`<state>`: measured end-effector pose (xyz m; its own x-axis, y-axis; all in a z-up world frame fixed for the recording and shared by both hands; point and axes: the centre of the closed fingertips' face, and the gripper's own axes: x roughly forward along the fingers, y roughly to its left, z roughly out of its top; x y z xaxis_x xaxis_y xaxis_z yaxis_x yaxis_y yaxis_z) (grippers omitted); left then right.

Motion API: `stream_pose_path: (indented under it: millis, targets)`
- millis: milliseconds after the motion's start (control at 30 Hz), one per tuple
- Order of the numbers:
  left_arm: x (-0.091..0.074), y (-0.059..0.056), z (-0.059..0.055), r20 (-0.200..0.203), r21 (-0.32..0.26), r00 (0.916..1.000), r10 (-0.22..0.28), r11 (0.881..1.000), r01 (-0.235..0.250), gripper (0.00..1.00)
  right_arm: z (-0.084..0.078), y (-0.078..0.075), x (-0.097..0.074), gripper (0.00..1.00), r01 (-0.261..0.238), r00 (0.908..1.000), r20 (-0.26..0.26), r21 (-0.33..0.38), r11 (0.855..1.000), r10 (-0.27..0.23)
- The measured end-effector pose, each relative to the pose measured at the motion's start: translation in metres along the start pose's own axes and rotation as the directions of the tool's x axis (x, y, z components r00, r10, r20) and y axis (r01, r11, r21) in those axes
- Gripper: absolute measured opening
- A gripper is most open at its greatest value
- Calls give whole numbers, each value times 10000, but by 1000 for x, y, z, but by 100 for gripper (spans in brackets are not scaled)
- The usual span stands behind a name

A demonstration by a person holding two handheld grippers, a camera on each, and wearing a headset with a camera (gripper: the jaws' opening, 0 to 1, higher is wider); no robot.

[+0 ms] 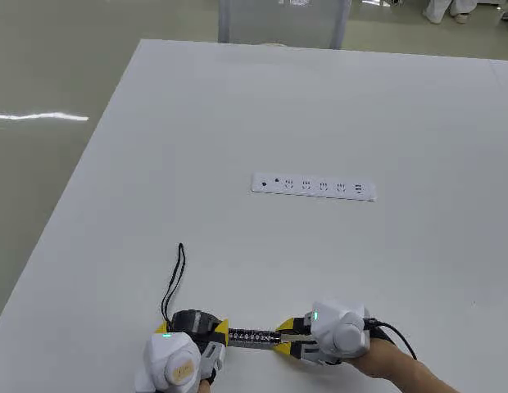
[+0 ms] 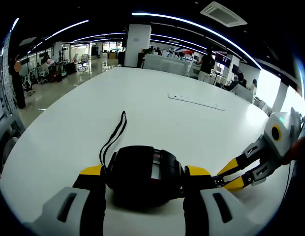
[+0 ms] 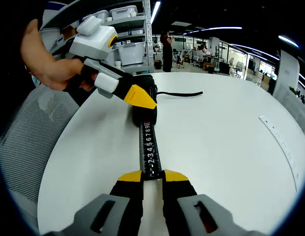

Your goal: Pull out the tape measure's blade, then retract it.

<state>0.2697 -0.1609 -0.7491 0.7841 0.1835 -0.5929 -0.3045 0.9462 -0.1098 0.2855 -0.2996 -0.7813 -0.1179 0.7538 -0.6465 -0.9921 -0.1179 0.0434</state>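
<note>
We log two grippers low on the table (image 1: 319,98).
Left gripper (image 2: 144,172): jaws clamped on both sides of the black case (image 1: 194,321).
Right gripper (image 3: 152,175): jaws pinched narrow on the tip of the blade (image 3: 149,145).
Blade: we read a short numbered length drawn out, lying flat between the grippers, straight ahead of the right jaws.
Strap (image 2: 113,135): runs from the case, ahead of the left gripper.
Power strip (image 1: 313,186): well beyond both grippers.
</note>
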Motion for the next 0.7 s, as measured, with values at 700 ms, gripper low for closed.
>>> stream_pose_path:
  millis: [700]
  targets:
    - [0, 0, 1, 11, -85, 10000, -38, 10000, 38, 61, 18, 2, 20, 13, -123, 9999, 110, -151, 9998, 125]
